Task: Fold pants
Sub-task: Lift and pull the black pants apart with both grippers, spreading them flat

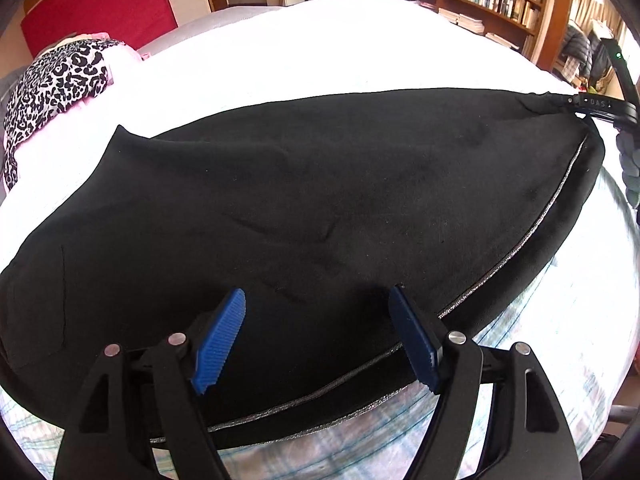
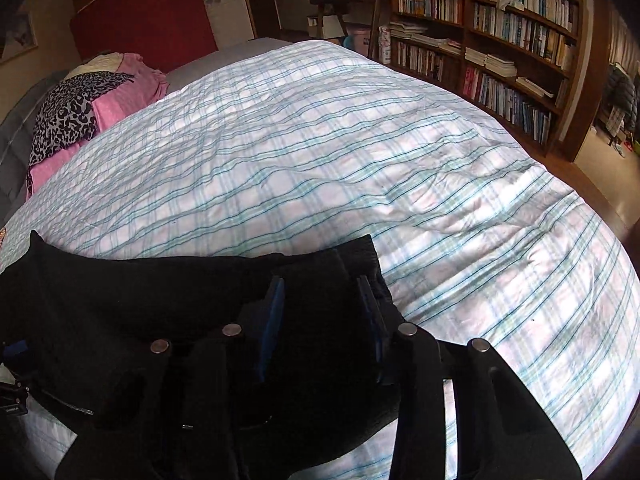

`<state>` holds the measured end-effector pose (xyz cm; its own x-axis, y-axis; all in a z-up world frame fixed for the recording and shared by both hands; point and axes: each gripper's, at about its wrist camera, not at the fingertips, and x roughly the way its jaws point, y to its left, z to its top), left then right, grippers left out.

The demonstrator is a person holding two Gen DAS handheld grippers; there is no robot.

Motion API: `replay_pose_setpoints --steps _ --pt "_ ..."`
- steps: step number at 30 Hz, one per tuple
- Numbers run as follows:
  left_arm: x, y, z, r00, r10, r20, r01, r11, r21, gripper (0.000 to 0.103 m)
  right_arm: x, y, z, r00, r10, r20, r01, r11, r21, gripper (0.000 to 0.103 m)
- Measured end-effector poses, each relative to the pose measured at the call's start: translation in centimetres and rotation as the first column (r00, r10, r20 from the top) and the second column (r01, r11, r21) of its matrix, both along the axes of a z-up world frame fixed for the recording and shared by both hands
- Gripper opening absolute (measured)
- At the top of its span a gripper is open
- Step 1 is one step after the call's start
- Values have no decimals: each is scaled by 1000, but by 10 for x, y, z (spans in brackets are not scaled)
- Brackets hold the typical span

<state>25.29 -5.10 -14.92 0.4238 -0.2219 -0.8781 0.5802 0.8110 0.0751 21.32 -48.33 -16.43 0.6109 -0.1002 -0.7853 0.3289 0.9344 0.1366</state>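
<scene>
Black pants [image 1: 320, 192] with a thin silver side stripe [image 1: 532, 232] lie spread flat across the bed. My left gripper [image 1: 318, 292] hovers over their near edge, its blue pads [image 1: 218, 344] wide apart and holding nothing. At the far right of the left wrist view, my right gripper [image 1: 592, 103] holds one end of the pants drawn to a point. In the right wrist view the black cloth [image 2: 120, 300] bunches between the right gripper's [image 2: 320, 280] blue pads [image 2: 272, 320], which press on it. Whether that end is the waist or the hem I cannot tell.
The bed has a white and blue plaid cover [image 2: 360, 152]. A pile of leopard-print [image 2: 68, 116] and pink clothes [image 2: 120, 96] lies at its far left corner. Bookshelves [image 2: 500, 40] line the right wall, and a red panel [image 2: 144, 12] stands behind the bed.
</scene>
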Motion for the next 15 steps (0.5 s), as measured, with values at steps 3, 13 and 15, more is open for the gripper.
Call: replay_pose_setpoints --steps 3,13,15 --pt "0 -4 -3 1000 -5 -1 5 1000 13 74 -3 -2 0 1000 -14 12 14 1000 -14 11" --pt "-6 -24 -5 999 -41 -4 41 999 13 74 8 -1 -8 999 -52 4 52 989 -138 8" --pt "-12 -28 -7 998 -57 -3 57 998 21 74 6 -4 -12 998 -61 10 62 990 -126 10"
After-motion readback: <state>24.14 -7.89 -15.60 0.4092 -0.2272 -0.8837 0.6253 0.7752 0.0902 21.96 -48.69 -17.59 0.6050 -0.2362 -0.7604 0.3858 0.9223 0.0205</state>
